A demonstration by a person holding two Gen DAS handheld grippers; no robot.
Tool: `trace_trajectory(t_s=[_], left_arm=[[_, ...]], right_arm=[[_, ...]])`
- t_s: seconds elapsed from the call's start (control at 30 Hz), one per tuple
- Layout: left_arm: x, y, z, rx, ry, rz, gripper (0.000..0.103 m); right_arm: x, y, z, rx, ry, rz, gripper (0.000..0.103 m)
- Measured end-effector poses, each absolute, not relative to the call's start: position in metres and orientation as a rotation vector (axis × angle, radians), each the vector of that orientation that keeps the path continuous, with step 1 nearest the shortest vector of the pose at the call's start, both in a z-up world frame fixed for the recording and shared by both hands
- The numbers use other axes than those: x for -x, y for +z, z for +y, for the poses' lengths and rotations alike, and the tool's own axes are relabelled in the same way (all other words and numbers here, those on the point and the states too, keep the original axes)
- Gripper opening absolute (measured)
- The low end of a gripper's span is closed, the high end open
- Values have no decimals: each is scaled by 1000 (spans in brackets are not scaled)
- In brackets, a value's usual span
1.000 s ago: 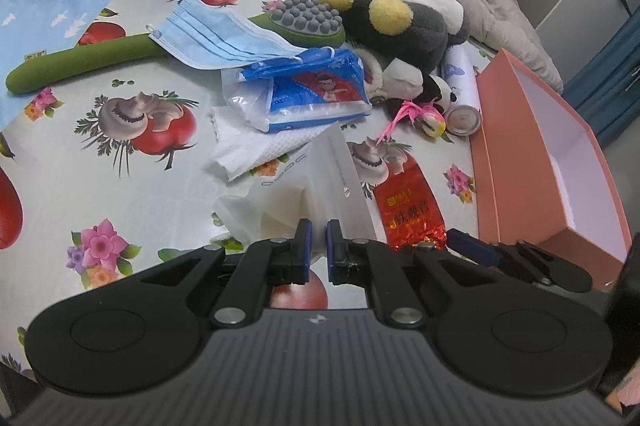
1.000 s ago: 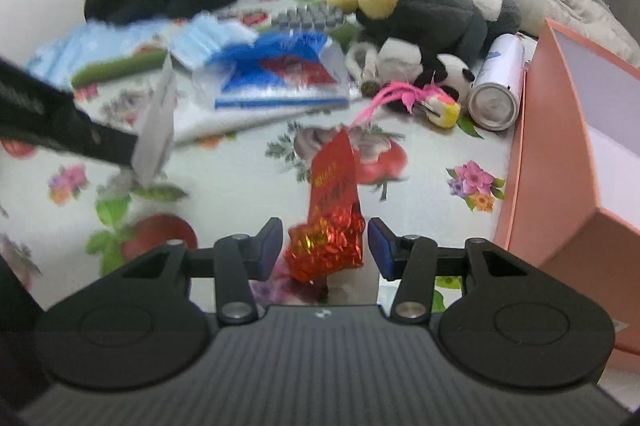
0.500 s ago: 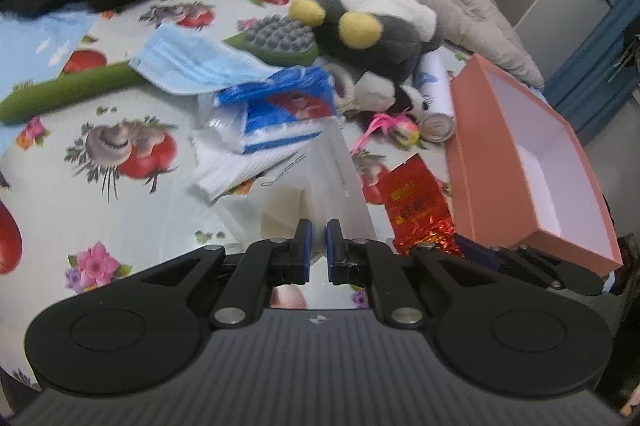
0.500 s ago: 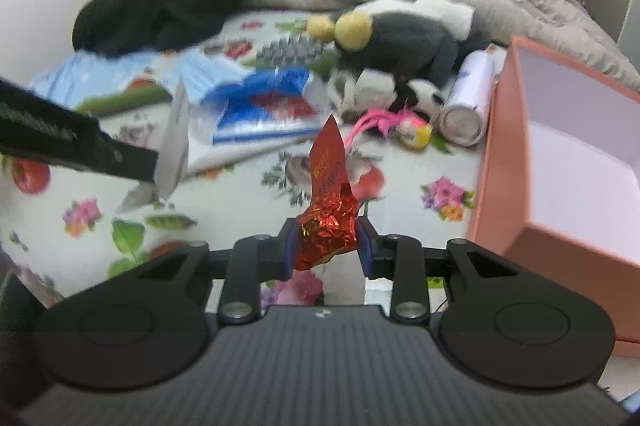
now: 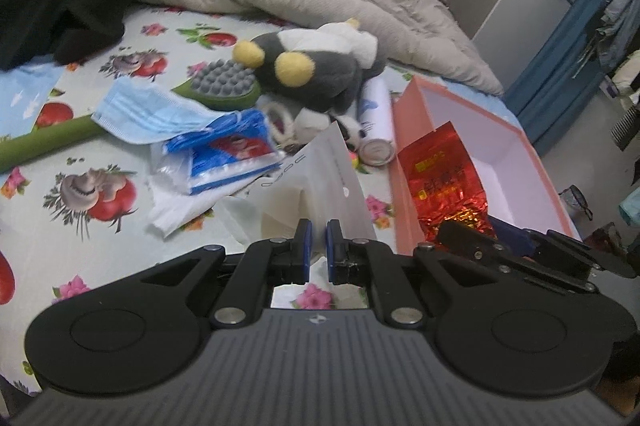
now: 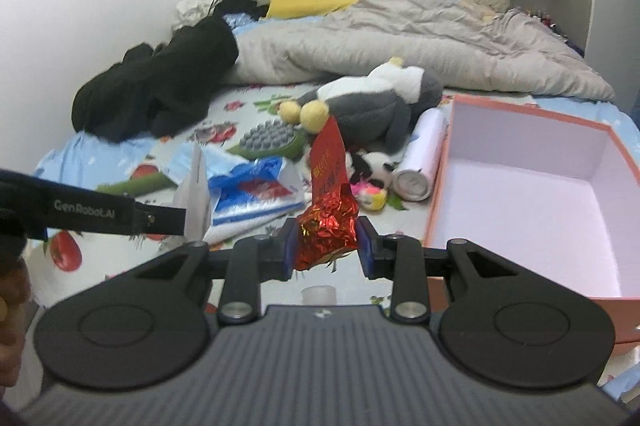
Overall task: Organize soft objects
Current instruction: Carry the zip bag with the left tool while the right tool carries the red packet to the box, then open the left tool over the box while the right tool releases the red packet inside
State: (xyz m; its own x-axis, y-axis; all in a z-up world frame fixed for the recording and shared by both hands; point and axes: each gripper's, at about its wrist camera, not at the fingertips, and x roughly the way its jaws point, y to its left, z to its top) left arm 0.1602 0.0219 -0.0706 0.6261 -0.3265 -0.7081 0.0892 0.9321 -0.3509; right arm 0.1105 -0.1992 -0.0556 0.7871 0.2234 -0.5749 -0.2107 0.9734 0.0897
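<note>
above the flowered bedsheet (image 5: 100,238), left gripper (image 5: 316,246) clamped on a white pouch (image 5: 316,177), right gripper (image 6: 327,246) pinching a crinkled red foil packet (image 6: 328,222) held up, just beside the open pink box (image 6: 532,201), plush toy (image 6: 372,105) lying behind

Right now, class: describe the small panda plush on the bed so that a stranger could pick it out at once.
Start at the open pink box on the flowered bedsheet. Just left of it lies a white spray can, and the panda plush rests against the can's left side, below the big grey plush. Unlike that one, it is tiny and black-and-white.
</note>
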Motion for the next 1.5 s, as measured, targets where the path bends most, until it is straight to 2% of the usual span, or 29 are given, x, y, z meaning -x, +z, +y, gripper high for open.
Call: trace_trajectory(t_s=[0.43,0.73,1.23,1.5], left_arm=[[-149,-41,-26,251,-358,815,9],[-155,-26,-86,214,-473,805,10],[-234,-35,-214,130,-593,873,10],[-287,-67,-279,63,-647,957,10]], right_arm=[[-79,-26,-252,-67,134,563,34],[-69,-19,-306,-94,44,554,34],[-130,-55,-401,-183,-77,655,34],[-164,-89,-433,-216,-91,730,34]])
